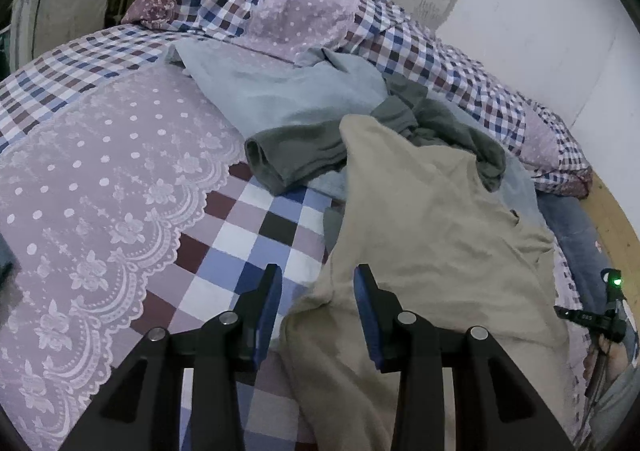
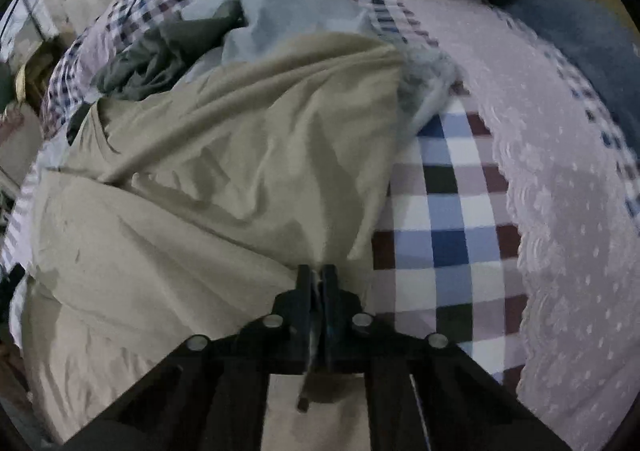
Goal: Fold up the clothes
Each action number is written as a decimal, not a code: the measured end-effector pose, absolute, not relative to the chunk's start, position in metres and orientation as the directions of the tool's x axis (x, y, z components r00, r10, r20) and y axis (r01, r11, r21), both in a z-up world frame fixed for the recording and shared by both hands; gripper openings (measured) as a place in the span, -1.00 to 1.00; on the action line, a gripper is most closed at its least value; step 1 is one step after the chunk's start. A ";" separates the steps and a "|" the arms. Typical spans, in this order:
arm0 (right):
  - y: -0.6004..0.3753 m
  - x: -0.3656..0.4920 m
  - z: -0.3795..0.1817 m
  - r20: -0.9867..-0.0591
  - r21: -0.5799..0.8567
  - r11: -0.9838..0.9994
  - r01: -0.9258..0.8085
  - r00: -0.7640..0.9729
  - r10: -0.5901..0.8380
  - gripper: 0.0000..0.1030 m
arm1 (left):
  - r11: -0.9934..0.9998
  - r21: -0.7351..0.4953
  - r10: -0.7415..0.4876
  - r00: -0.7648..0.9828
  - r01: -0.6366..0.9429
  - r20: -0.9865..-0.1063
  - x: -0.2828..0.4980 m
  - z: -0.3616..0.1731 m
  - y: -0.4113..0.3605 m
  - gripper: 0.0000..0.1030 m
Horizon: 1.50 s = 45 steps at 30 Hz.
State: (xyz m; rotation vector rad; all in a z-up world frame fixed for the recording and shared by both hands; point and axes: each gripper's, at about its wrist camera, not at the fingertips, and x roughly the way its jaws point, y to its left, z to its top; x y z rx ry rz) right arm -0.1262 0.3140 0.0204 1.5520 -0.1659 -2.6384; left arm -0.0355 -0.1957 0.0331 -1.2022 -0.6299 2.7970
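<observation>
Black fingers of the right gripper (image 2: 319, 271) are pinched together on an edge of the beige garment (image 2: 208, 179), which lies spread over the checked bedcover (image 2: 448, 219). Over the same beige cloth's near edge, the left gripper (image 1: 317, 273) hangs with its blue-padded jaws apart, holding nothing. Three garments show: the beige one, a dark grey one (image 1: 296, 153) and a pale blue one (image 1: 280, 91) heaped behind it. No writing can be read
</observation>
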 end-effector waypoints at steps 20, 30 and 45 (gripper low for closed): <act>0.336 -0.121 0.051 -0.794 0.211 -0.967 -0.143 -0.602 -0.084 -0.25 | -0.919 -0.372 0.188 -0.682 0.133 -0.707 -0.038 0.026 -0.197 -0.22; 0.310 -0.137 0.034 -0.851 0.147 -0.988 -0.036 -0.513 -0.108 -0.95 | -0.916 -0.379 0.194 -0.680 0.132 -0.707 -0.039 0.024 -0.195 -0.22; 0.335 -0.115 0.056 -0.818 0.216 -0.961 -0.170 -0.570 -0.083 -0.44 | -0.911 -0.391 0.205 -0.679 0.130 -0.704 -0.040 0.023 -0.195 -0.22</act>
